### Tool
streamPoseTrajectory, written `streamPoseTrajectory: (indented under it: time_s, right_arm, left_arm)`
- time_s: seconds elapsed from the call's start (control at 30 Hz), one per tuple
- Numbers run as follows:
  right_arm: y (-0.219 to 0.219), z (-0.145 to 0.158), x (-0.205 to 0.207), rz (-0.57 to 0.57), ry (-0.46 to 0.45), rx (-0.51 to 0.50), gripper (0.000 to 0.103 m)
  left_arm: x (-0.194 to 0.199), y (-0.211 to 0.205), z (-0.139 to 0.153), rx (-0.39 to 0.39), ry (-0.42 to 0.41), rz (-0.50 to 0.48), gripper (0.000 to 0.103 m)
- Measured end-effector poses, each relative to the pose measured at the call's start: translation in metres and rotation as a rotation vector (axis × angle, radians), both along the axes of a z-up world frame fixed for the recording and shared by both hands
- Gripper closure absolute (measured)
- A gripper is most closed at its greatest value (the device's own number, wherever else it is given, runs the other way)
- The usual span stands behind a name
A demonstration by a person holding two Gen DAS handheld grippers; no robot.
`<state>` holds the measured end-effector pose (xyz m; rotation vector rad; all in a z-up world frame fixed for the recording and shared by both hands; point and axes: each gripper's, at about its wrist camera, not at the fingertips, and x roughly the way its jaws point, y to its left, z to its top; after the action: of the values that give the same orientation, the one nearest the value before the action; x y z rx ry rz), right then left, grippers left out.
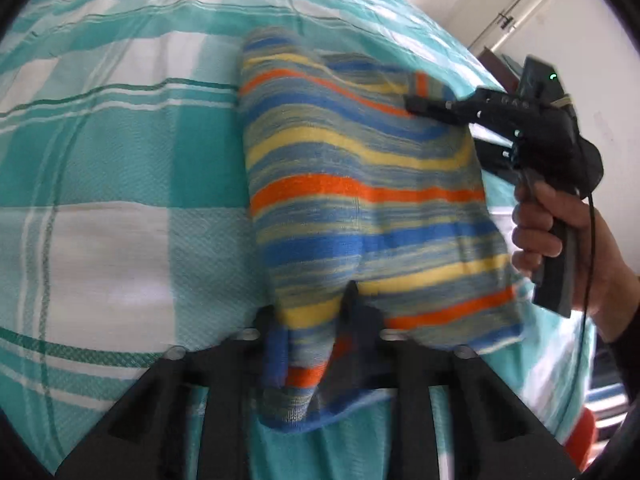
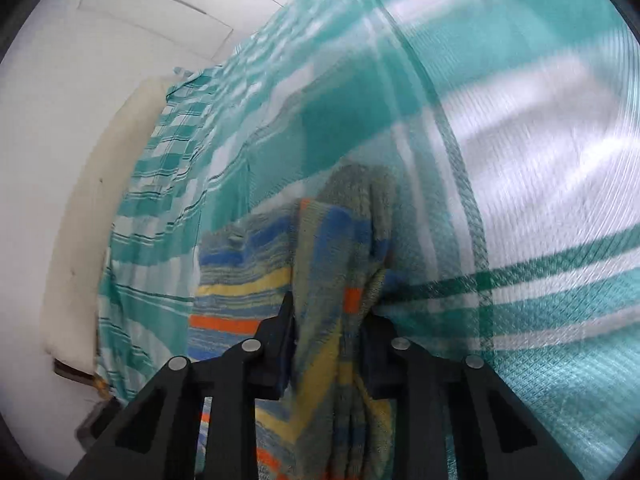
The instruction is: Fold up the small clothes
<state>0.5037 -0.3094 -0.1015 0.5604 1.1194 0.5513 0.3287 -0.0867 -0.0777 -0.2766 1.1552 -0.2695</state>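
Left gripper (image 1: pixel 316 320): black fingers clenched on a near corner of the striped blue, yellow and orange knit garment (image 1: pixel 360 200). Garment: draped over the teal-and-white checked bedsheet (image 1: pixel 100 160). Right gripper (image 2: pixel 330 320): fingers pinching a bunched fold at the garment's far edge; a hand (image 1: pixel 556 232) grips its handle. White wall (image 1: pixel 600 40): beyond.

Garment (image 1: pixel 360 184) blue-yellow-orange striped; bedsheet (image 1: pixel 112 160) teal-white plaid.

The striped knitted garment (image 1: pixel 360 200) lies on the teal-and-white checked bedsheet (image 1: pixel 100 200). The left tool (image 1: pixel 316 328) pinches its edge at six o'clock; the right tool (image 1: pixel 416 104) meets it at two o'clock.
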Motion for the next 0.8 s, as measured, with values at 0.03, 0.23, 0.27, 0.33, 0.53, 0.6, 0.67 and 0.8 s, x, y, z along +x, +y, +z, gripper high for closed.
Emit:
streamPoseTrajectory:
  time_s: [0.03,0.23,0.27,0.33,0.53,0.6,0.67,0.8]
  right_arm:
    - [0.002,0.008,-0.003,0.007,-0.029,-0.006,0.078]
    - [0.009,0.083,-0.027,0.06,-0.162,-0.021,0.078]
    - [0.008,0.092,-0.032,0.065,-0.172,-0.016,0.078]
    - [0.011,0.12,-0.041,0.085,-0.197,0.0,0.078]
    - [0.035,0.156,-0.054,0.159,-0.24,-0.005,0.078]
    - [0.045,0.143,-0.048,0.172,-0.243,-0.01,0.072]
    - [0.05,0.121,-0.042,0.145,-0.224,-0.162,0.047]
    - [0.02,0.107,-0.065,0.02,-0.181,-0.325,0.026]
  left_arm:
    - [-0.001,-0.001,0.006,0.007,-0.014,-0.006,0.088]
    - [-0.025,0.002,0.067,-0.028,-0.092,-0.013,0.09]
    - [-0.033,0.004,0.084,-0.038,-0.11,-0.016,0.09]
    - [-0.047,0.01,0.106,-0.04,-0.14,-0.02,0.09]
    - [-0.064,0.023,0.122,-0.011,-0.18,0.005,0.086]
    - [-0.062,0.024,0.104,0.048,-0.183,0.03,0.068]
    - [-0.064,0.024,0.072,0.208,-0.168,0.059,0.029]
    - [-0.097,0.037,0.063,0.364,-0.177,0.079,0.029]
